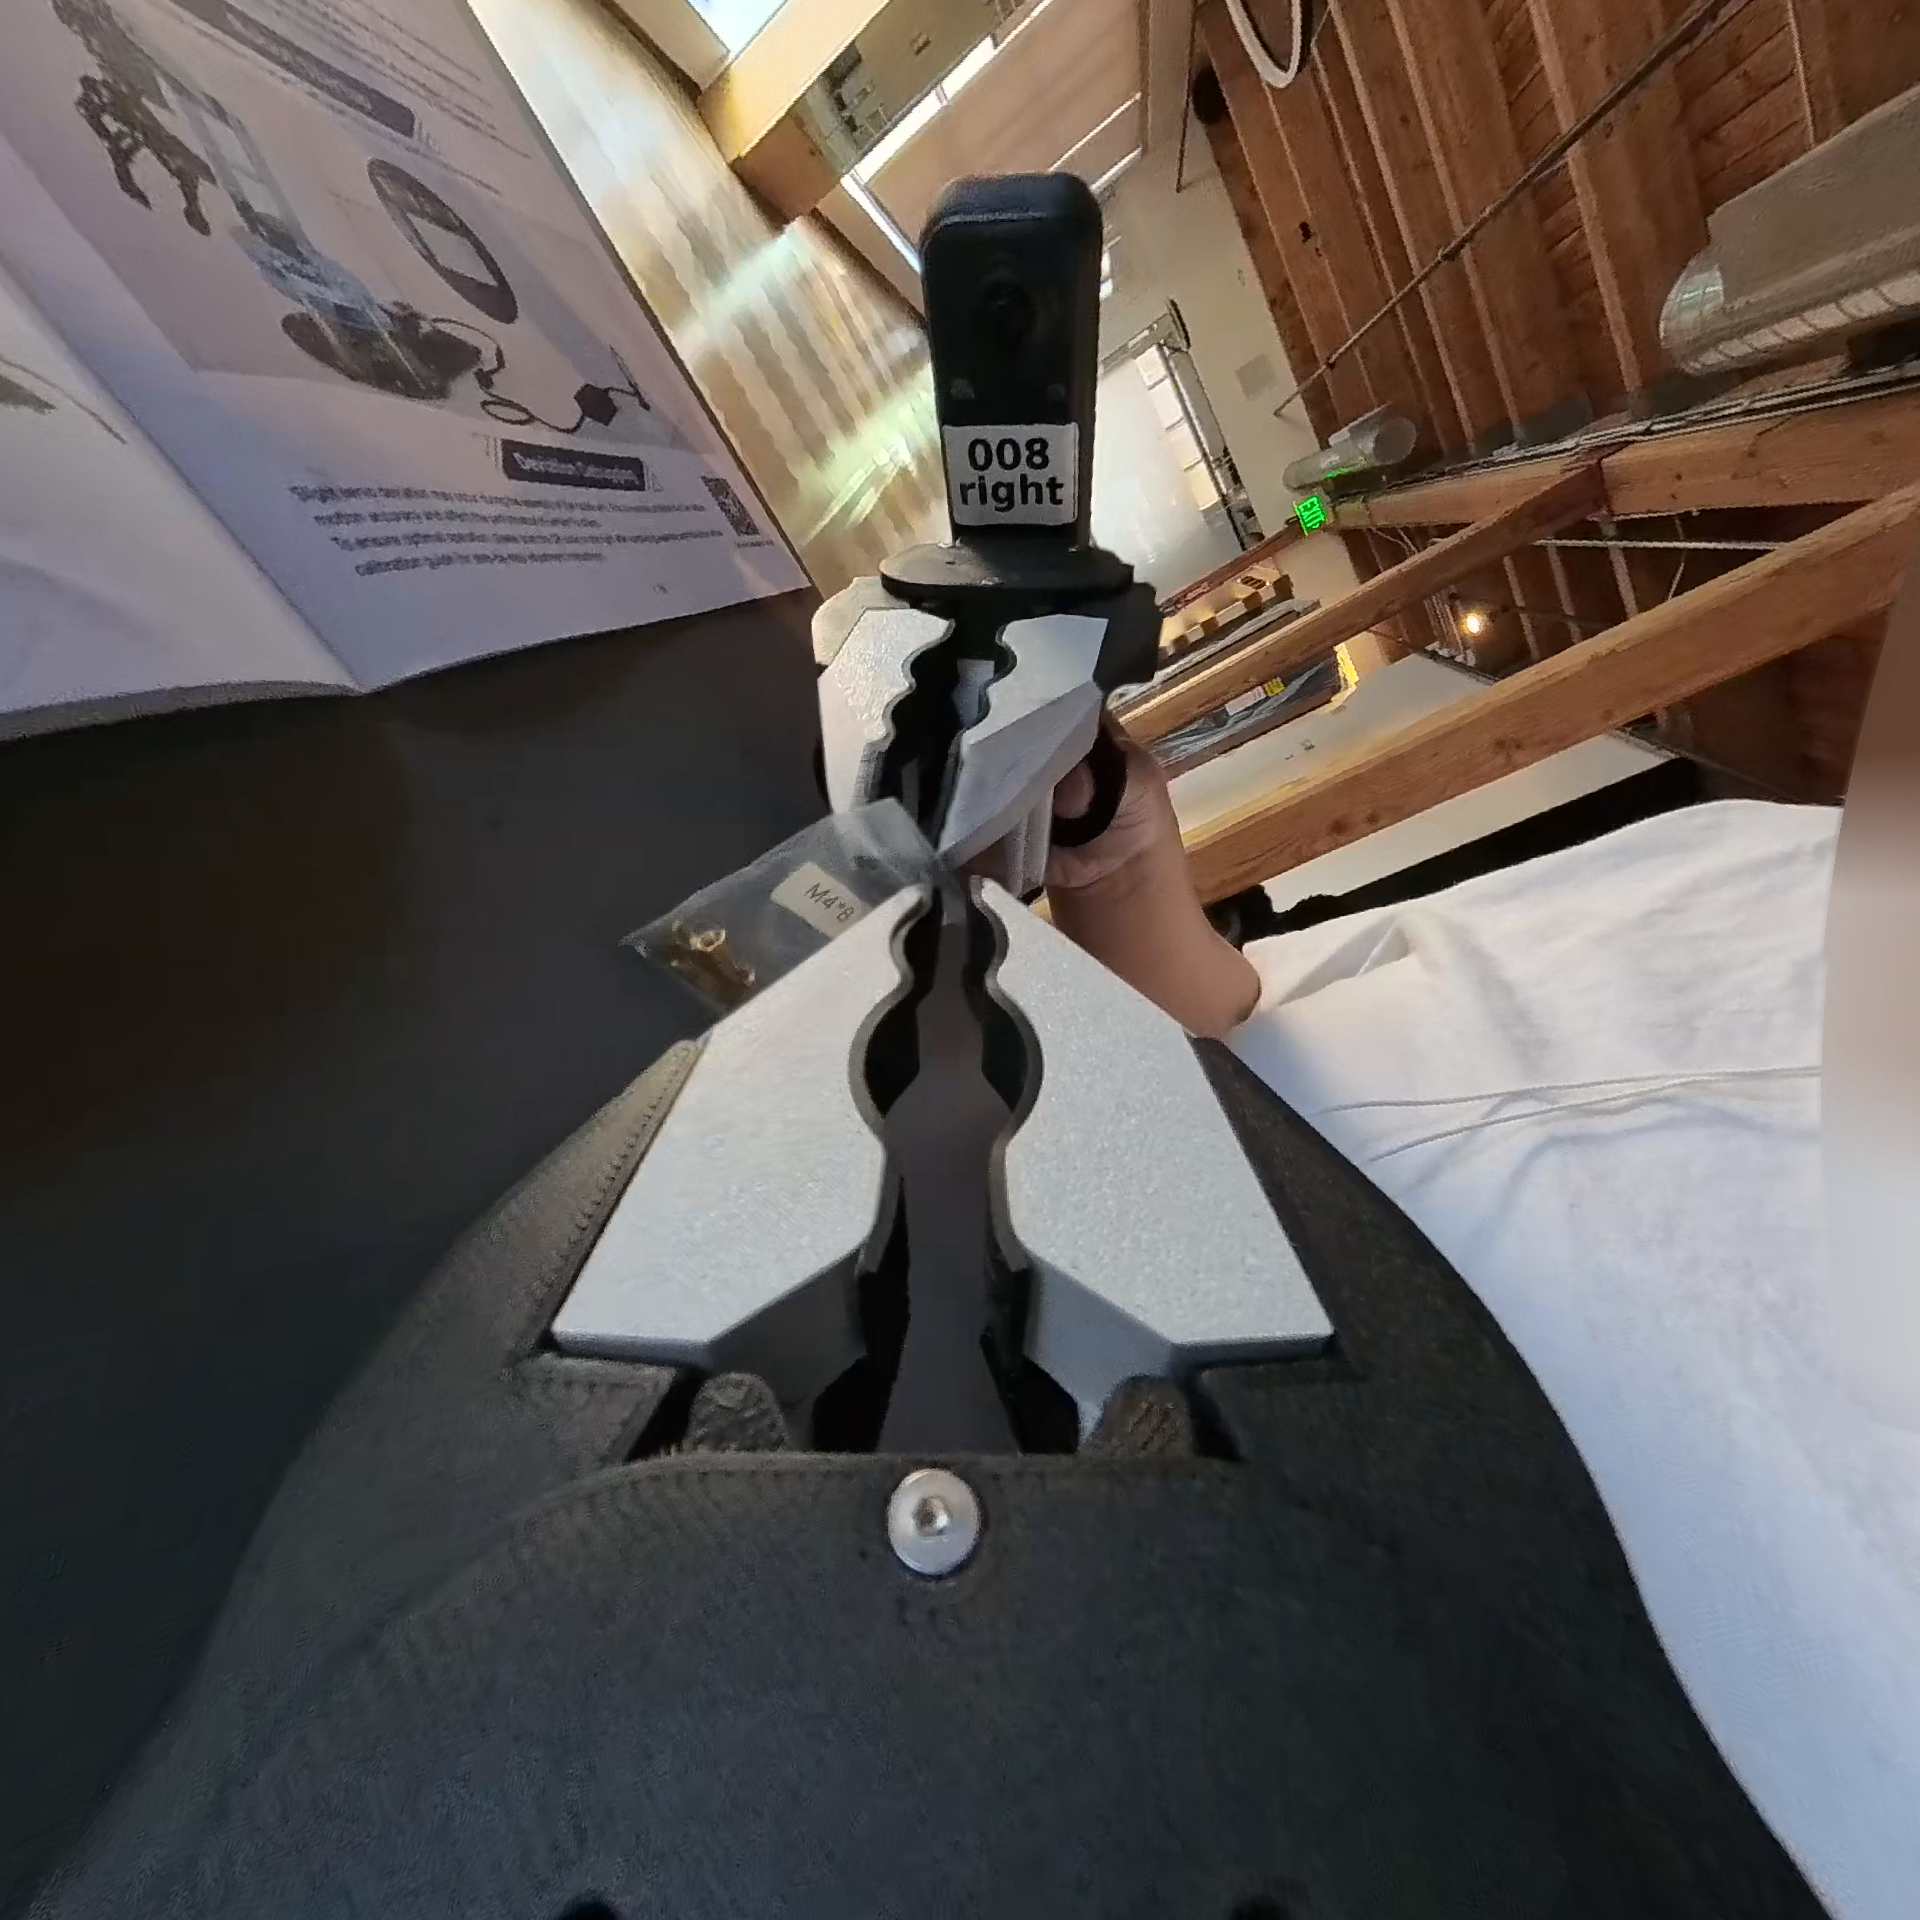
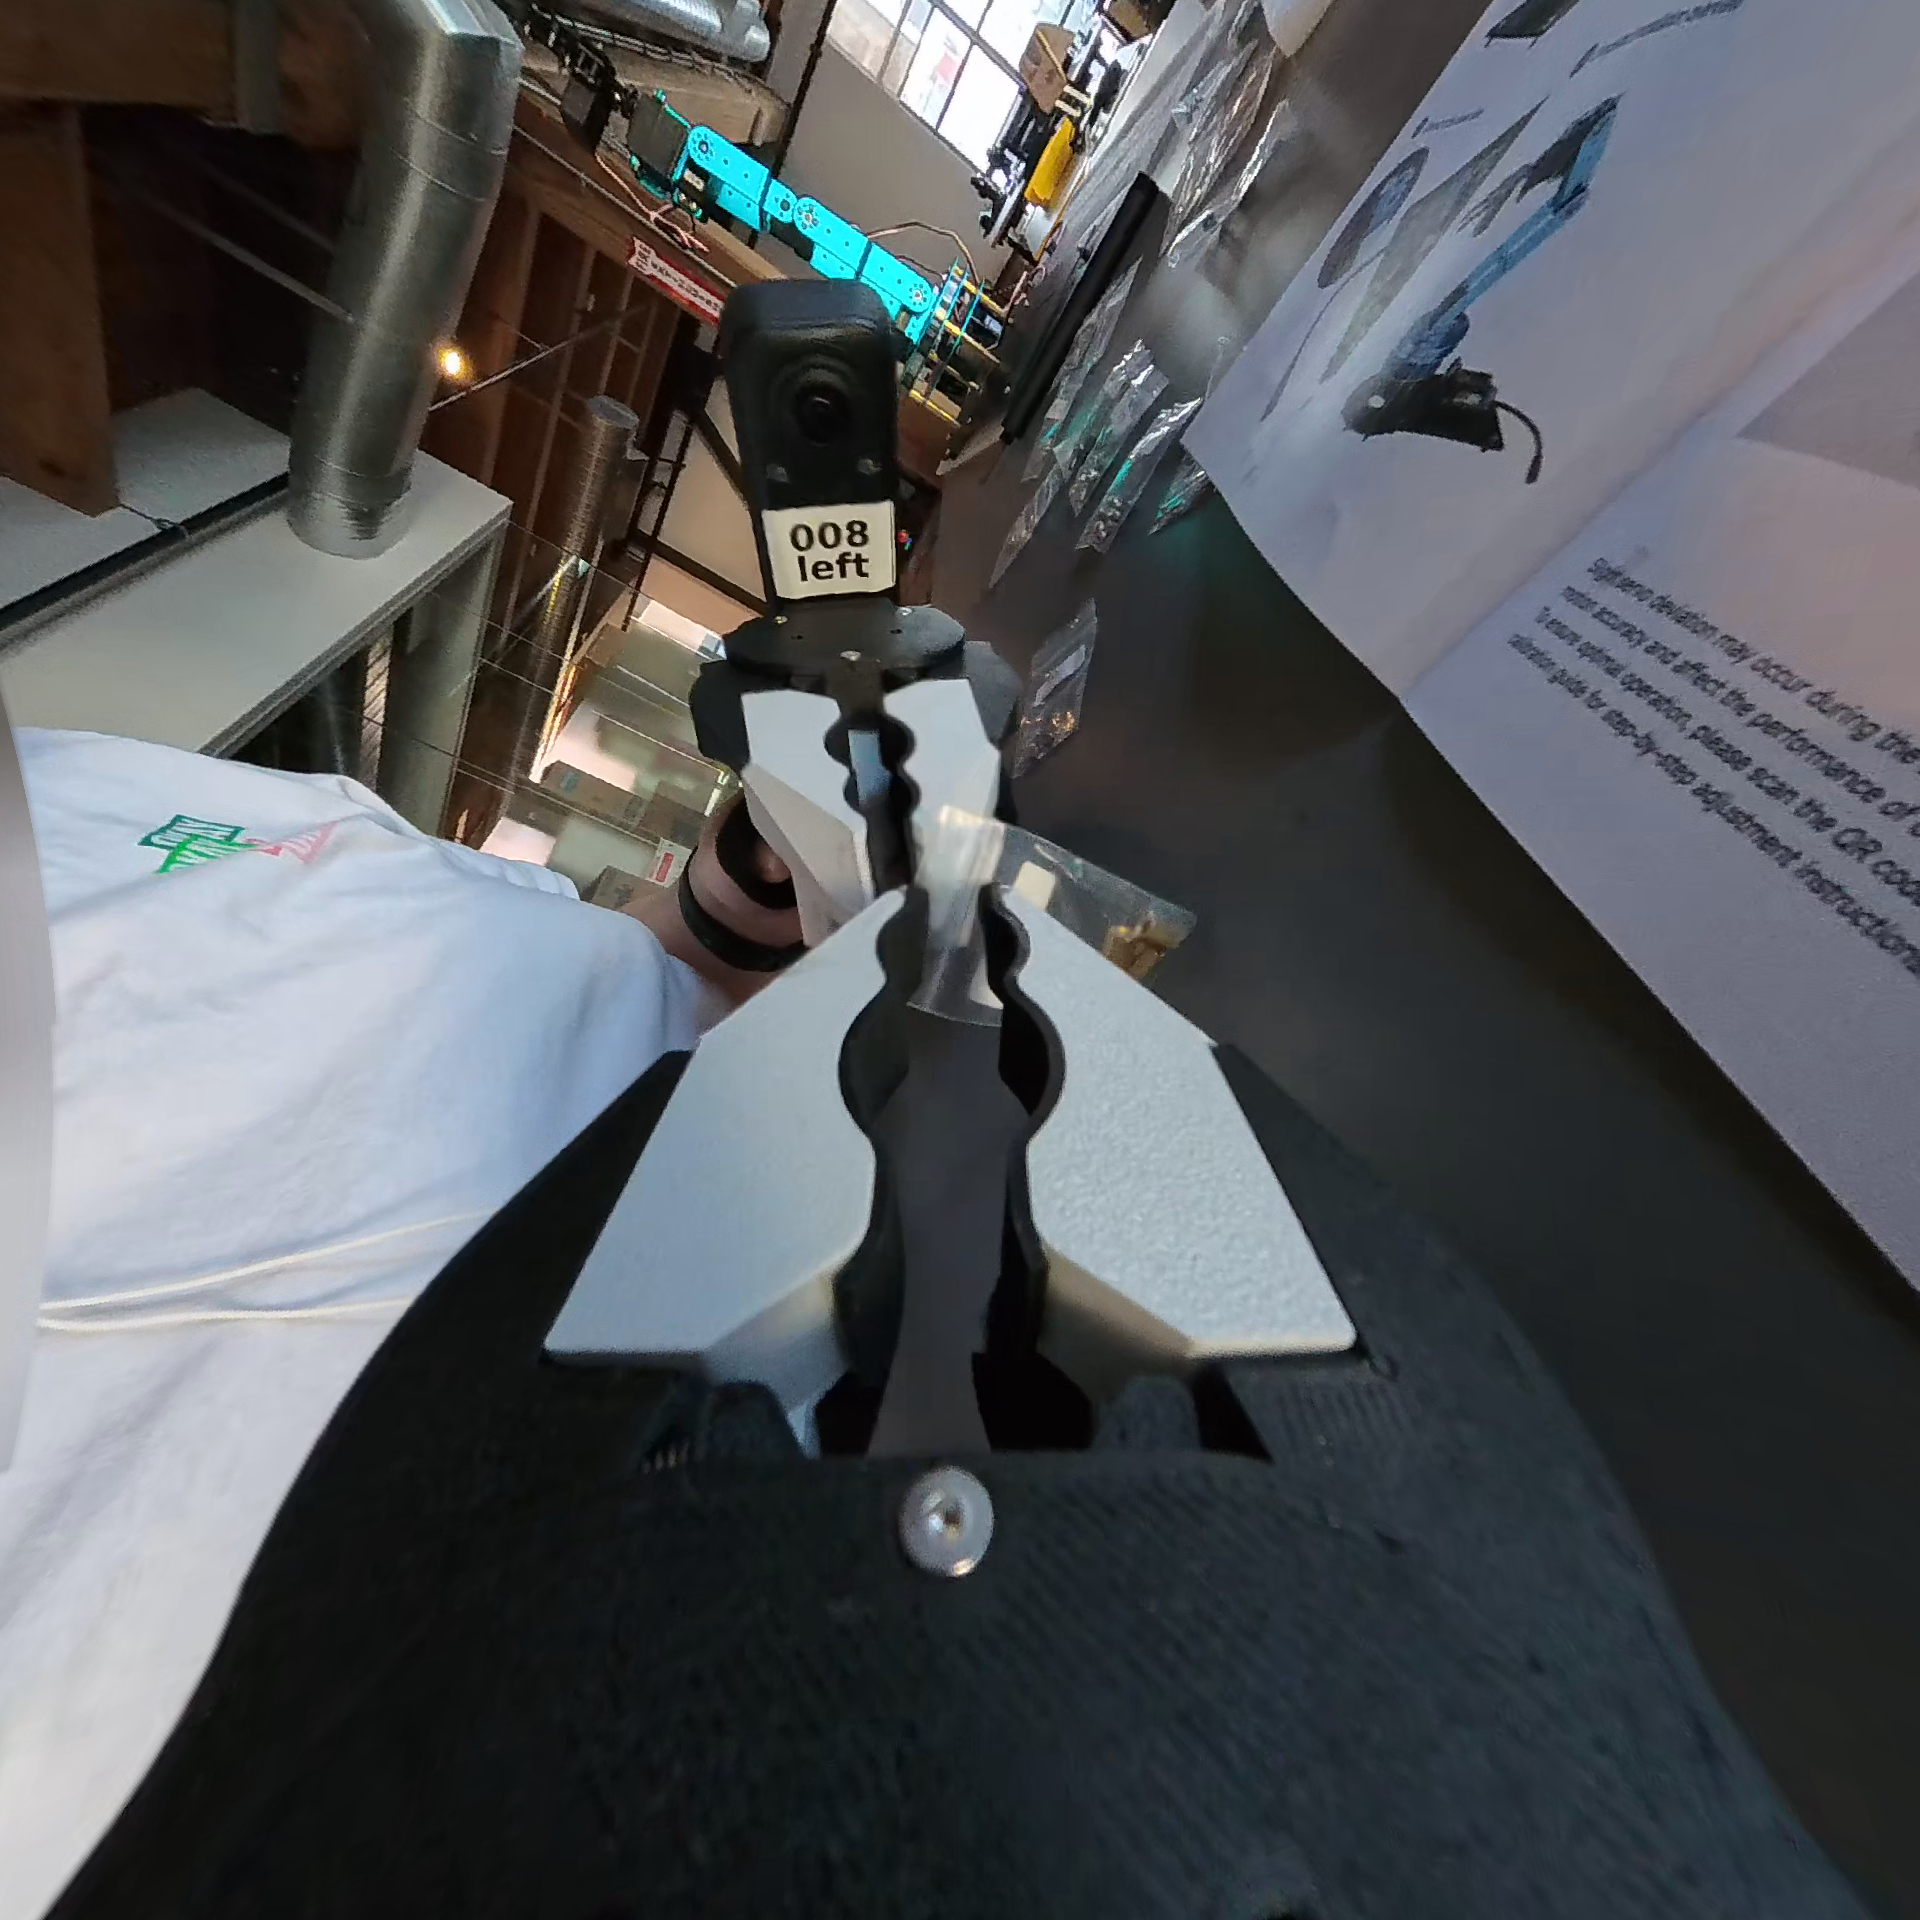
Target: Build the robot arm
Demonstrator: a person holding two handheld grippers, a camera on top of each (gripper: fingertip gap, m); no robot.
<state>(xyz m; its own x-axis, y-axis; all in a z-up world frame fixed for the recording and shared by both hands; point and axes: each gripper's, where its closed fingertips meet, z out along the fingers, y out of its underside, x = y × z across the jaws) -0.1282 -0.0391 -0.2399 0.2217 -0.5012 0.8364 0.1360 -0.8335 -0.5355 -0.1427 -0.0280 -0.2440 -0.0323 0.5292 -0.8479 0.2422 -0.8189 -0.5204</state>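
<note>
Your two tools face each other tip to tip above a dark grey, matte table top (image 1: 260,1039), in a workshop with bare timber wall framing (image 1: 1455,208) and silver ribbed ducting (image 2: 395,270). On the table beside both tools lies a large open white instruction booklet with printed pictures (image 1: 312,312), to the left of your left gripper and to the right of your right one. Behind the far end of your right gripper's view, more clear plastic parts bags (image 2: 1122,416) lie scattered along the table, and a turquoise jointed arm (image 2: 790,218) stands further back. Your white shirt (image 1: 1558,1143) fills the side of each view nearest your body.

Your left gripper (image 1: 948,891), with grey wavy-edged fingers on a black body, is nearly closed, its tips pinched on the top edge of a small clear plastic bag with a white sticker and brass hardware inside (image 1: 748,925). Your right gripper (image 2: 945,925) is likewise narrowed, clamping the same bag's crumpled clear edge between its tips. The bag hangs between the two tools, just to the table side of both tips. Your hand (image 1: 1132,862) grips the right tool's black handle.
</note>
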